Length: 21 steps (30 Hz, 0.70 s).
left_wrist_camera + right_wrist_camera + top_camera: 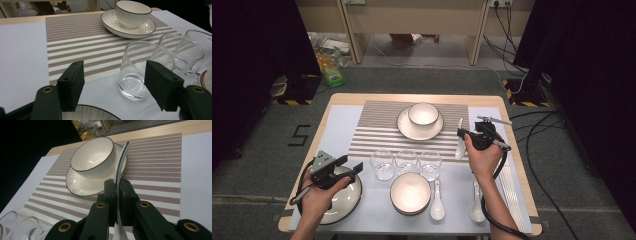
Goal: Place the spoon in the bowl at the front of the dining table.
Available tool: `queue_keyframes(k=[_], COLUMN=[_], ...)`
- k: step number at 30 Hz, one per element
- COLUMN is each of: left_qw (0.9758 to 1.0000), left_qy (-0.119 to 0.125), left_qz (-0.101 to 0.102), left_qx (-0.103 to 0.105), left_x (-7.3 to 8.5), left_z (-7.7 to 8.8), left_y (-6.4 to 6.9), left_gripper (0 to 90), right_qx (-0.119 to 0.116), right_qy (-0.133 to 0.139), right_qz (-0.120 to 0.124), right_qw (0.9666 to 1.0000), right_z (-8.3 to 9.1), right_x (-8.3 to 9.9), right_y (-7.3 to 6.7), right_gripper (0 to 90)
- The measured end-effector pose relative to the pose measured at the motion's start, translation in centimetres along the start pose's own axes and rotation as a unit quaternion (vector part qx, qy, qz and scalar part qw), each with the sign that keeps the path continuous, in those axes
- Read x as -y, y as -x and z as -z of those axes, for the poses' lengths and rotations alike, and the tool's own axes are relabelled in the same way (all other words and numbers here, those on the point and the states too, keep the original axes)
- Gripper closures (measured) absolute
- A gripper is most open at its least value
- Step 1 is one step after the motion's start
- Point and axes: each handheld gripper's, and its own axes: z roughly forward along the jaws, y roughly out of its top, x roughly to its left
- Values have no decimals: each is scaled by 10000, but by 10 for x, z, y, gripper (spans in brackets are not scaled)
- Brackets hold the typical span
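The white spoon (121, 161) is clamped edge-on between the jaws of the right gripper (117, 195), which are pressed together on it. In the high view this spoon (460, 140) is held above the right edge of the striped placemat (377, 125), to the right of the bowl (423, 113) that sits on a saucer (404, 127). In the right gripper view its tip overlaps that bowl's rim; contact cannot be determined. The left gripper (346, 166) has its jaws spread with nothing between them, above the large plate (349, 200) at the near-left corner. Its jaws point toward the leftmost of three glasses (138, 72). Two further spoons (437, 202) lie beside the small near bowl (410, 193).
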Motion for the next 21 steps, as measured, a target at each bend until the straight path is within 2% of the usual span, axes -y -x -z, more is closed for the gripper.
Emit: queue_keyframes(k=[21], left_qw=[10000], left_qy=[-20], left_qz=[14], left_qx=[6], left_x=[0], left_z=[0], left_y=[0], left_gripper=[320], right_qx=[-27], right_qy=[85], right_qz=[-15], right_qw=[10000], right_z=[-4], right_x=[-10], right_y=[-2], right_gripper=[858])
